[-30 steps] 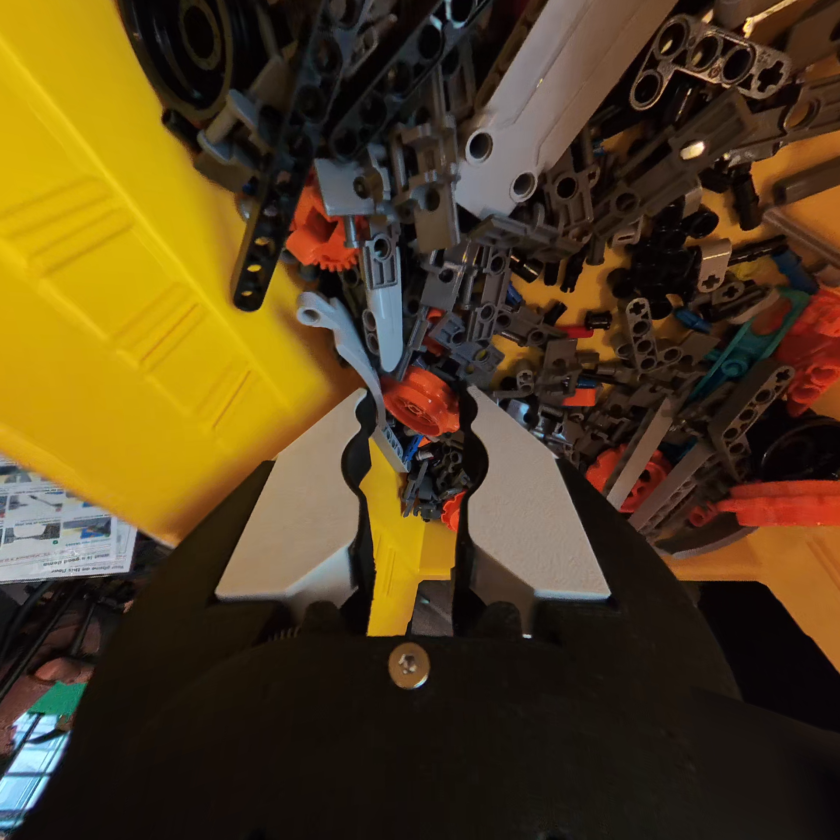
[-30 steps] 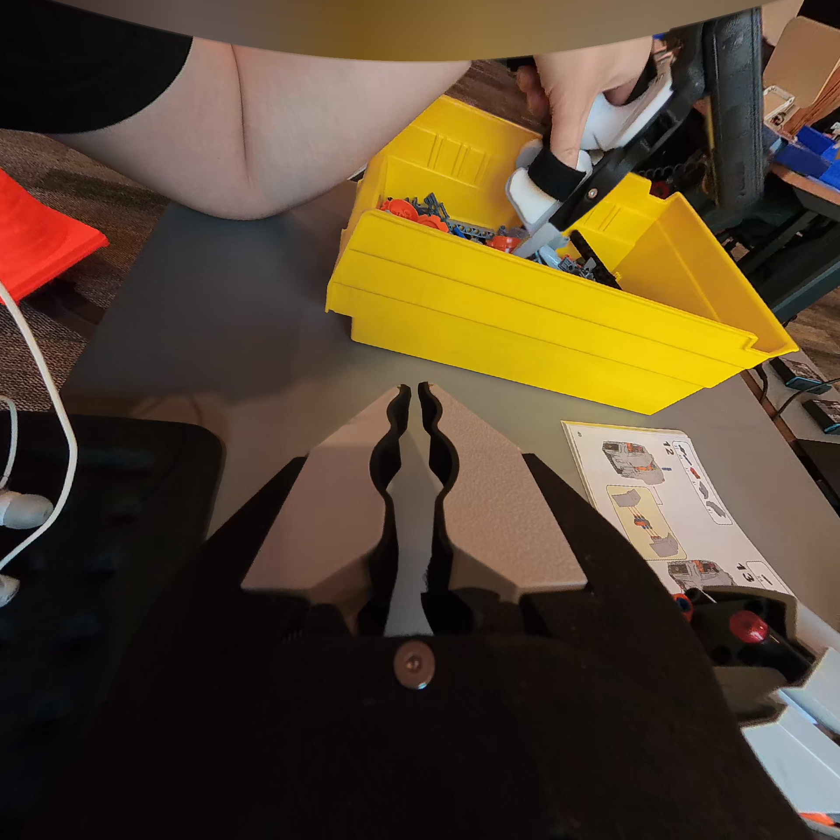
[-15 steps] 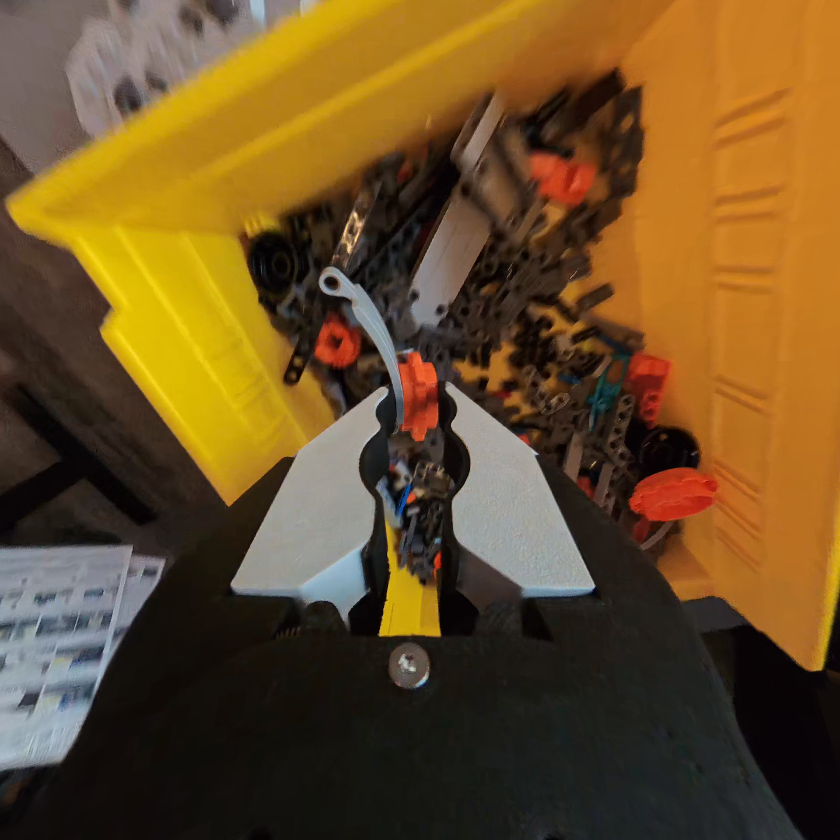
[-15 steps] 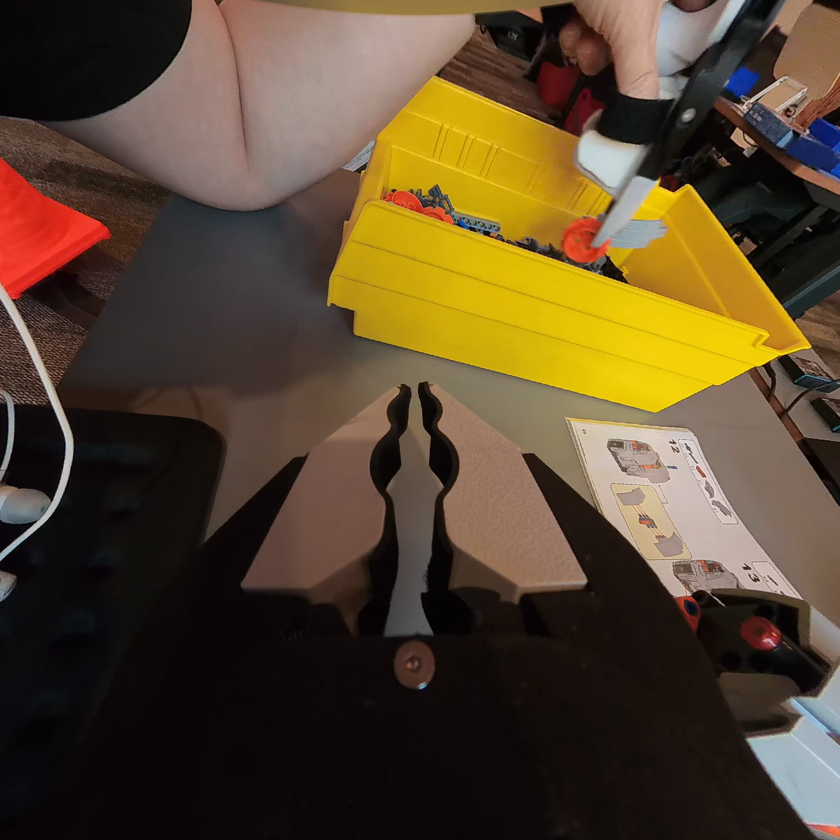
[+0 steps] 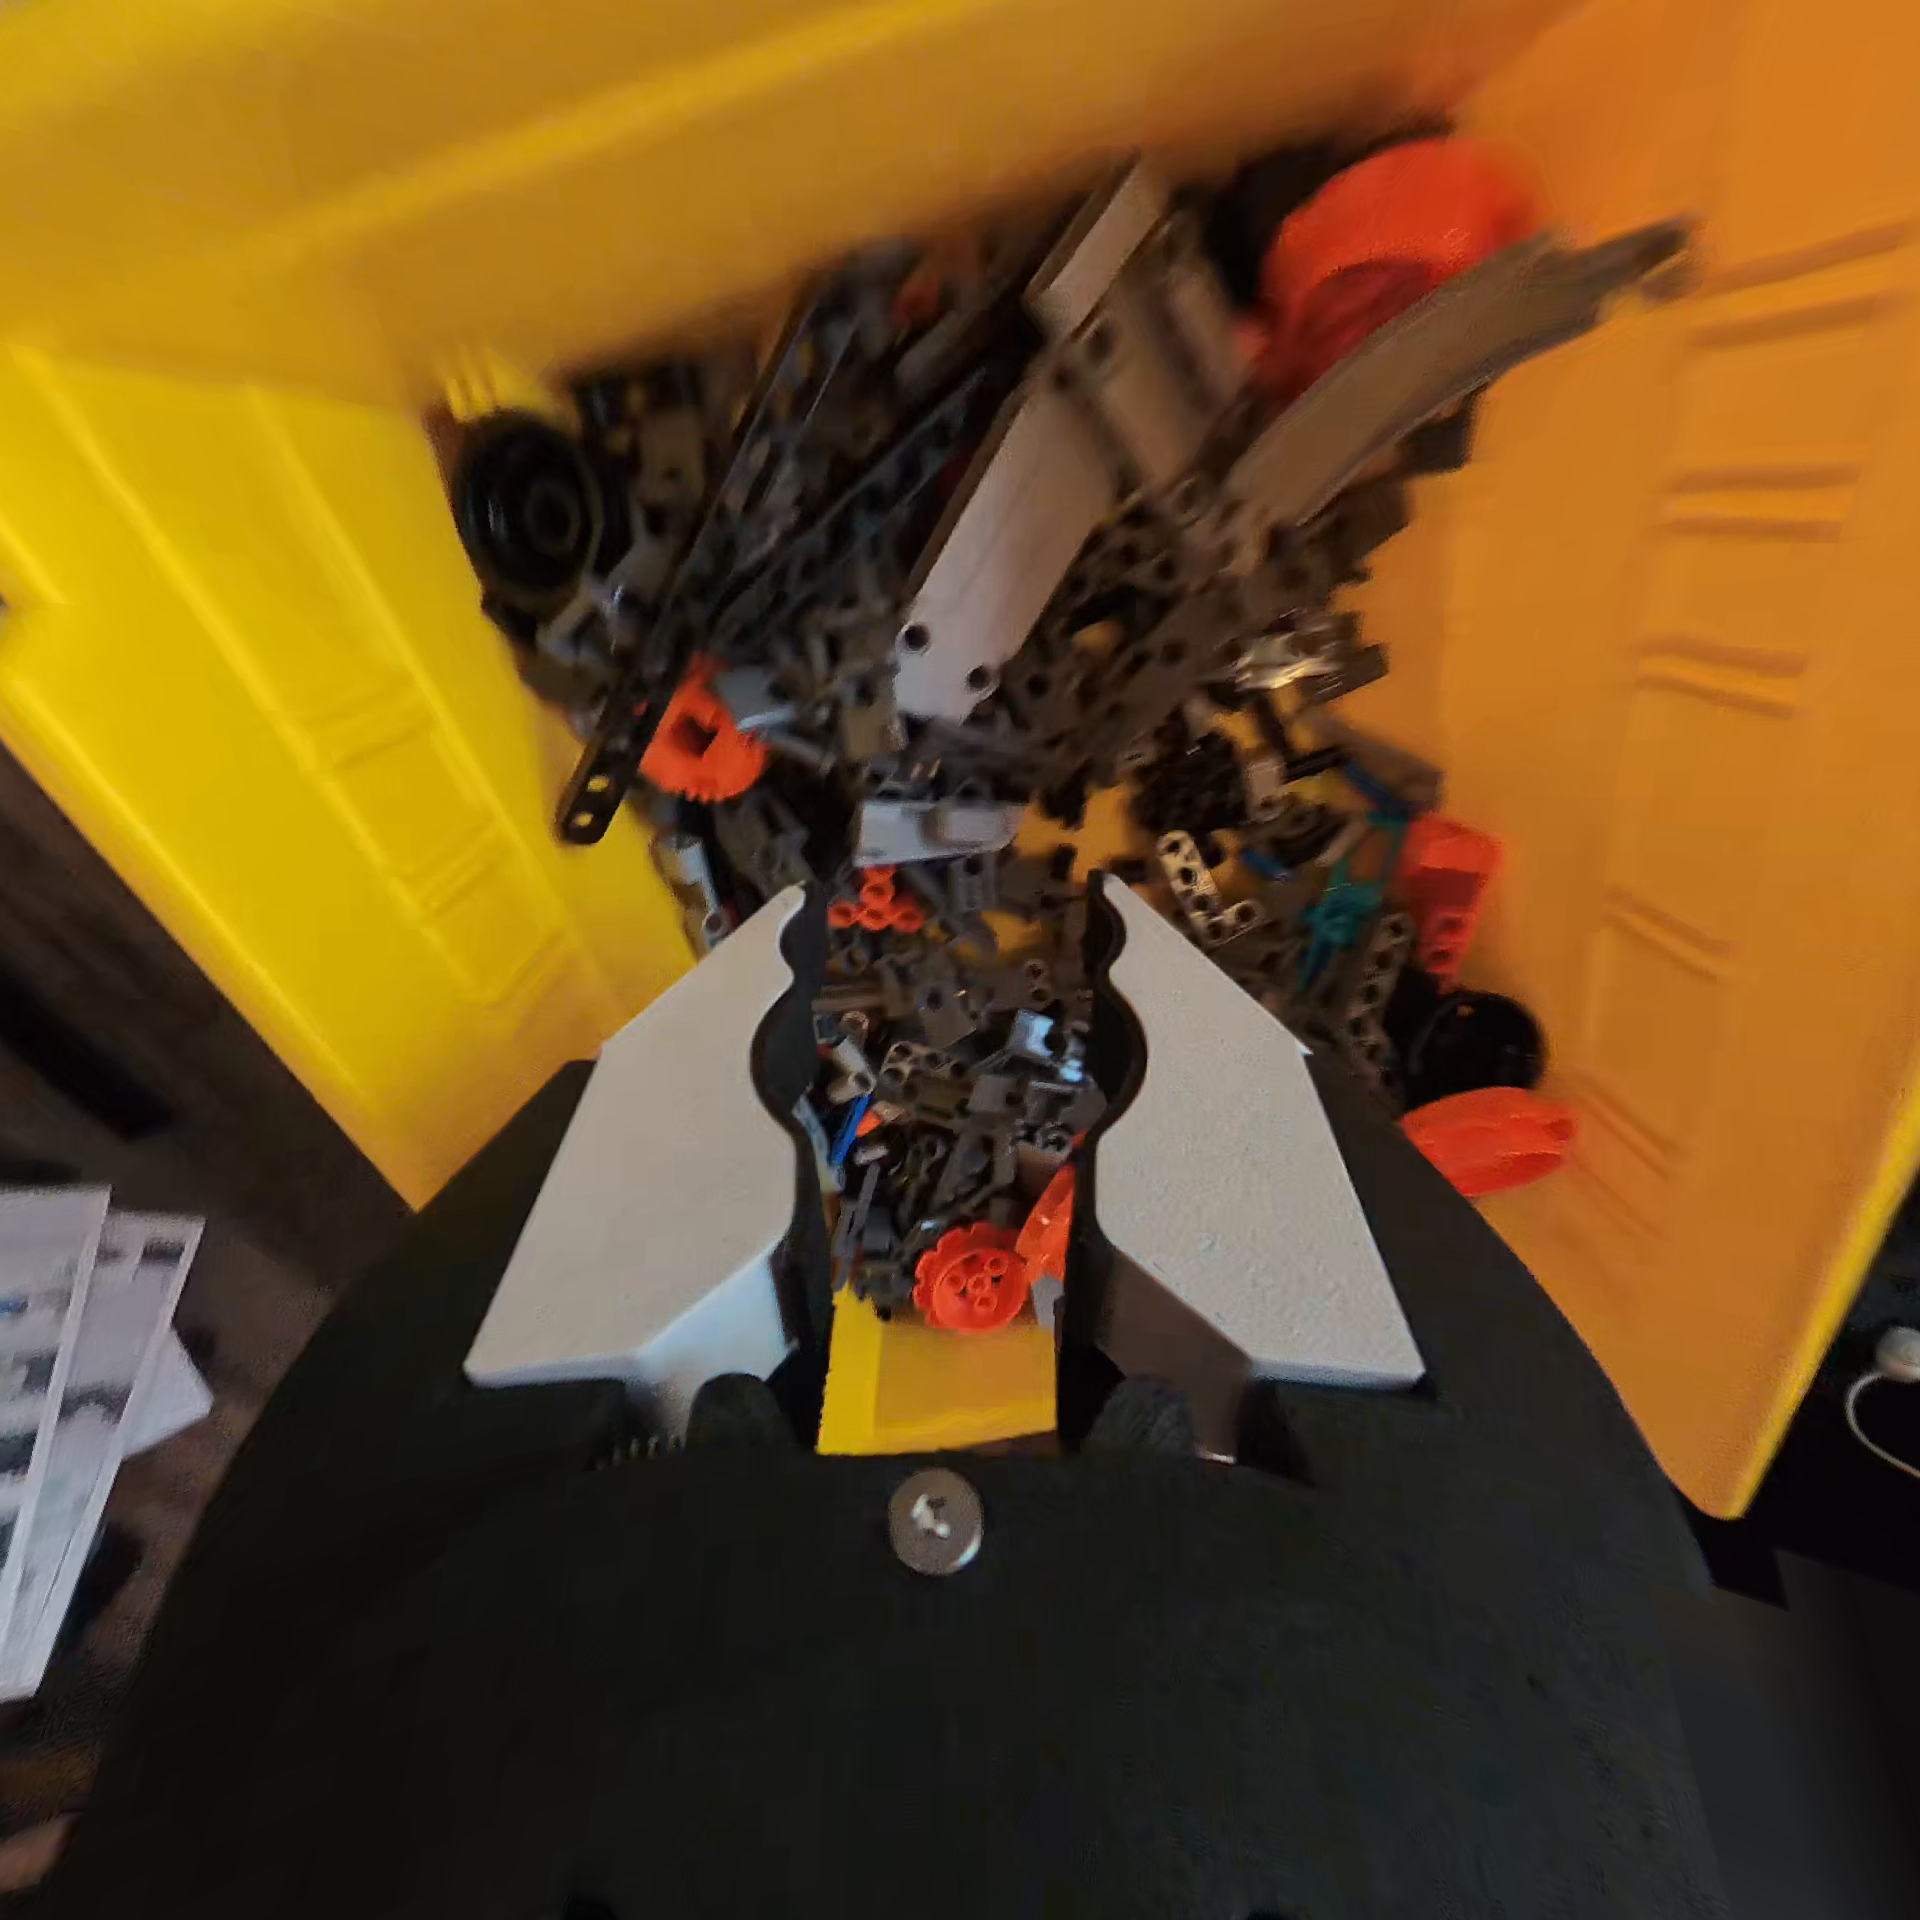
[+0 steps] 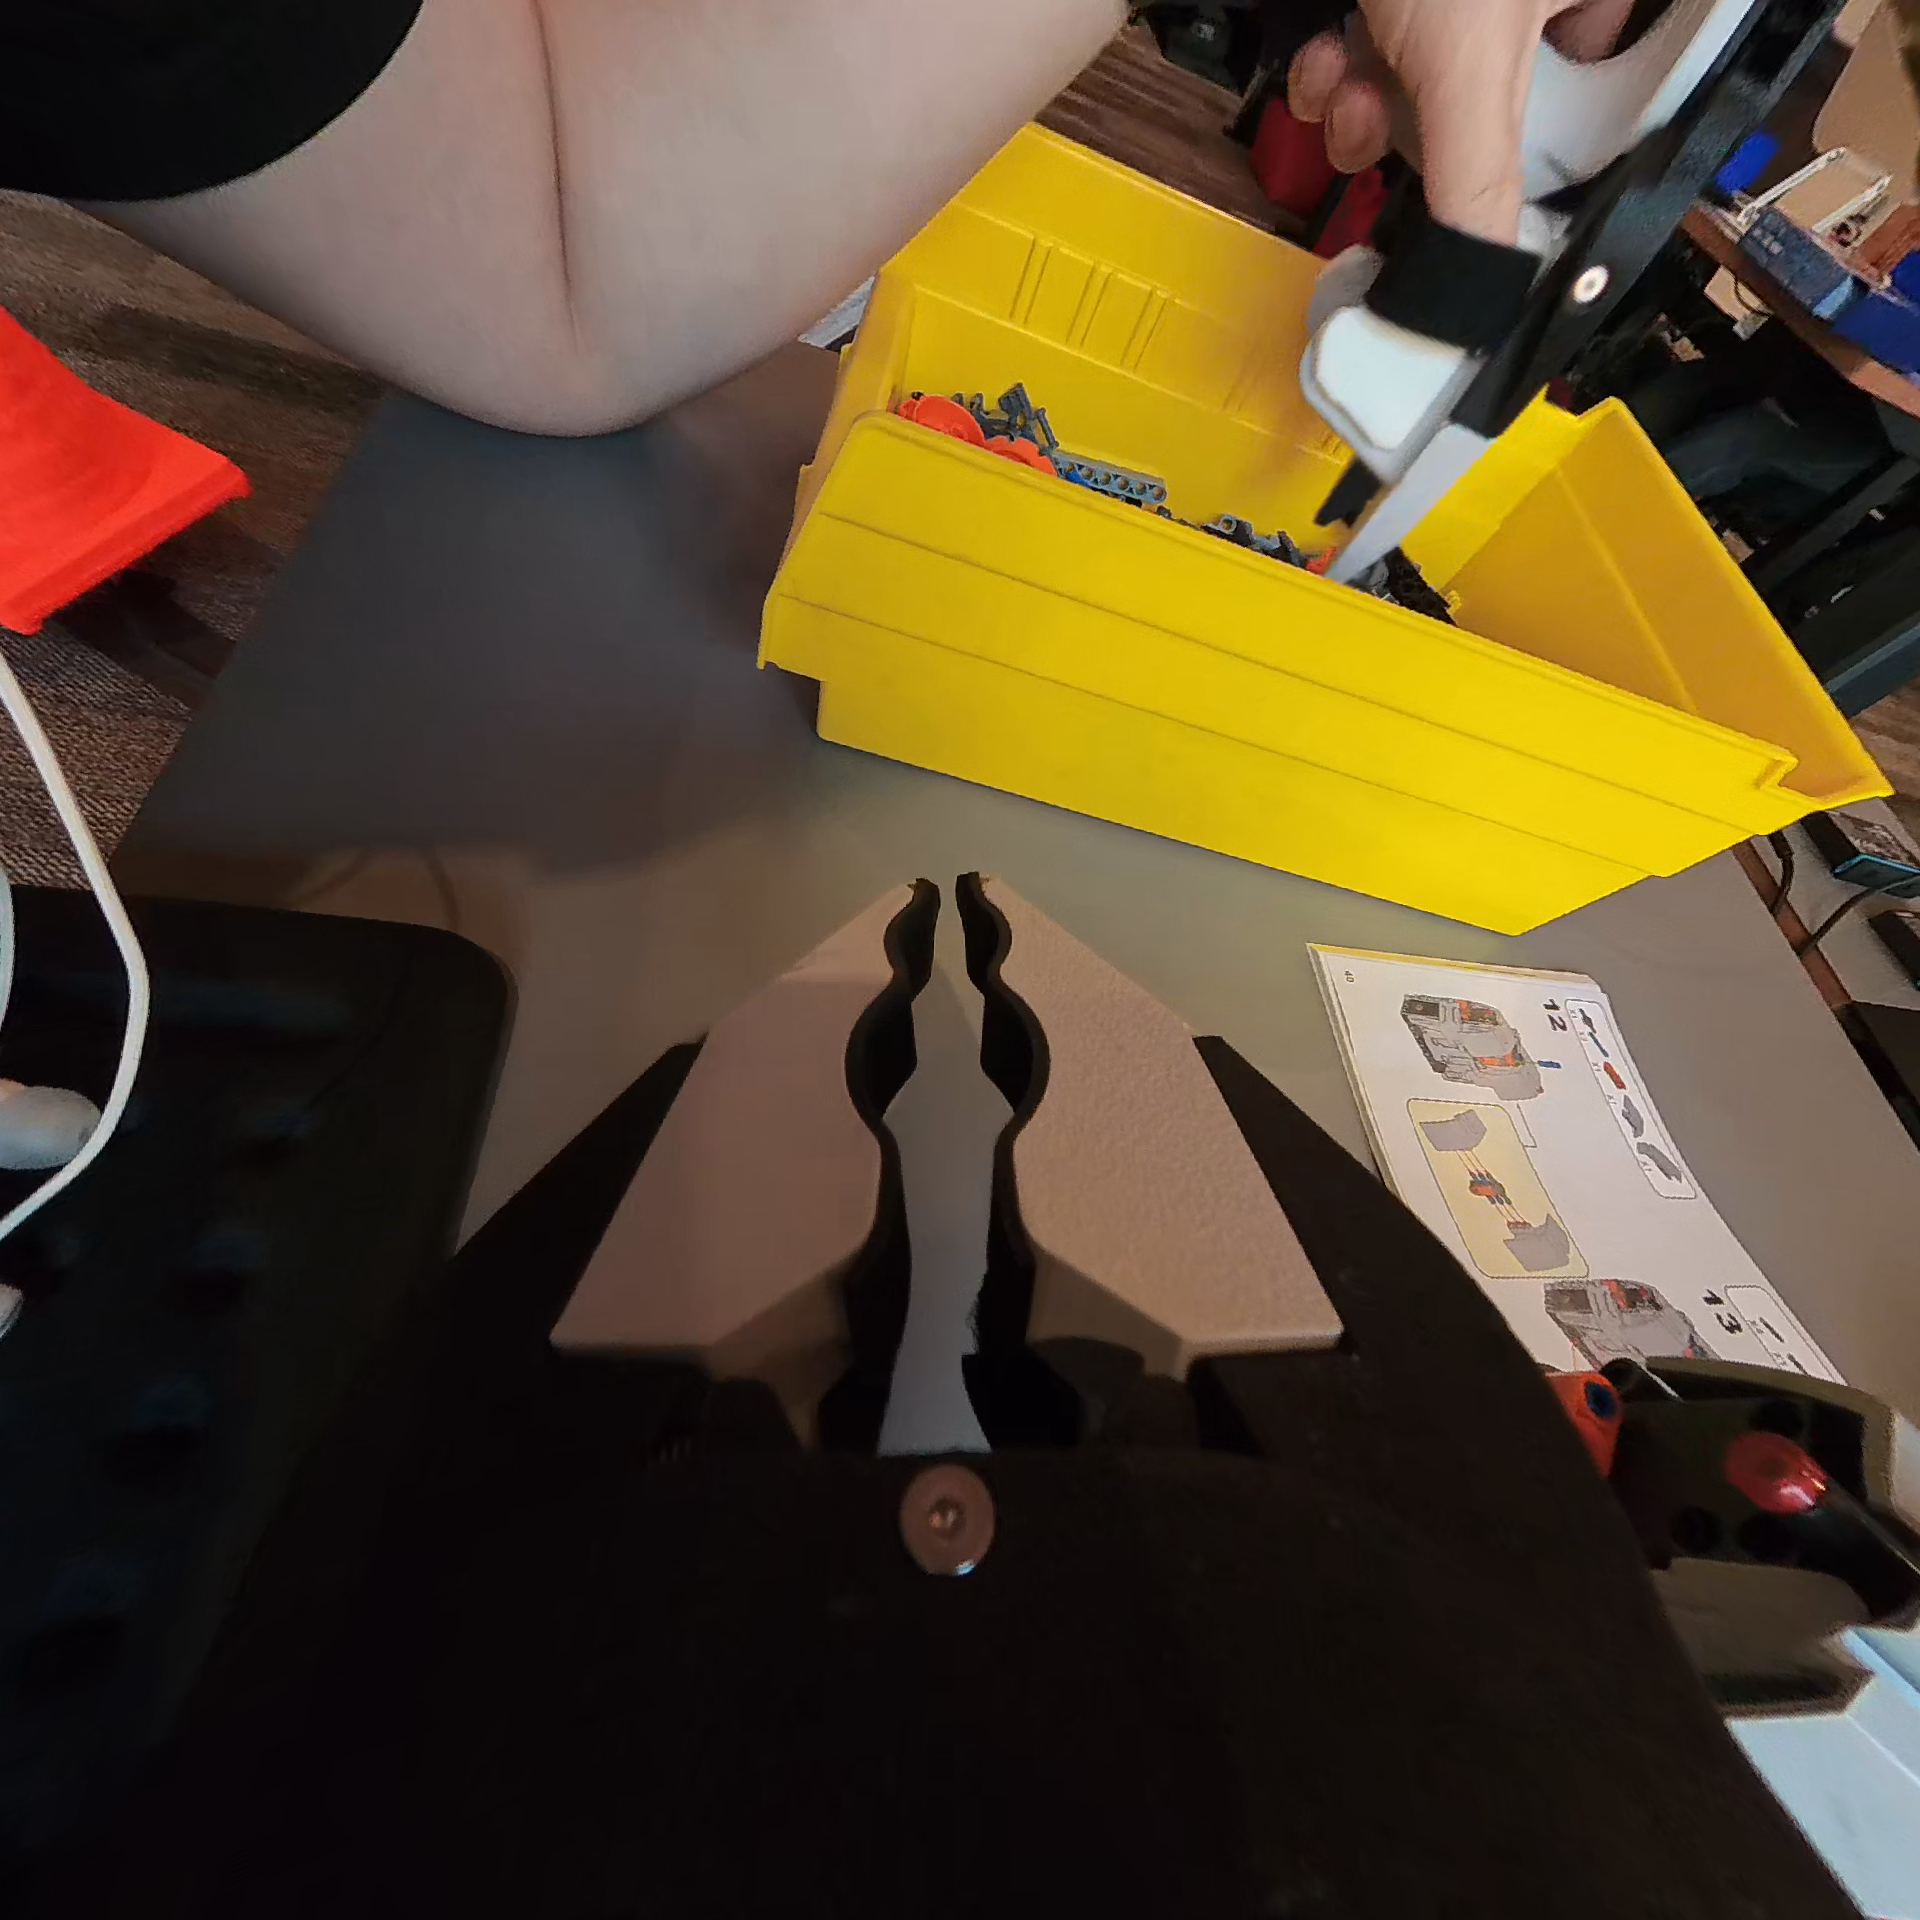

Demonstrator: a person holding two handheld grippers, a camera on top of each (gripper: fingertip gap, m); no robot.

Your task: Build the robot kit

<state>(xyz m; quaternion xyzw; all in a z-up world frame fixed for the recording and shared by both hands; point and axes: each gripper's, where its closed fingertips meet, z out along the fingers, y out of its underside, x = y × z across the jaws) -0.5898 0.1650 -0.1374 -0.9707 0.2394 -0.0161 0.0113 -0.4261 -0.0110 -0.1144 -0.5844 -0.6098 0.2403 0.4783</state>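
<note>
The left gripper (image 5: 951, 914) is hovering spread and empty over the bin (image 5: 312, 727) of parts (image 5: 966, 1060), while the right gripper (image 6: 945, 883) is idling nearly closed, empty, above the table (image 6: 520, 675).

One yellow bin (image 6: 1247, 707), one instruction sheet (image 6: 1507, 1122)

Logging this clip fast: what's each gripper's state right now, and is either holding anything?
Left gripper: open, empty, over the parts in the yellow bin.
Right gripper: nearly closed, a thin gap at the tips, empty, above the table.
</note>
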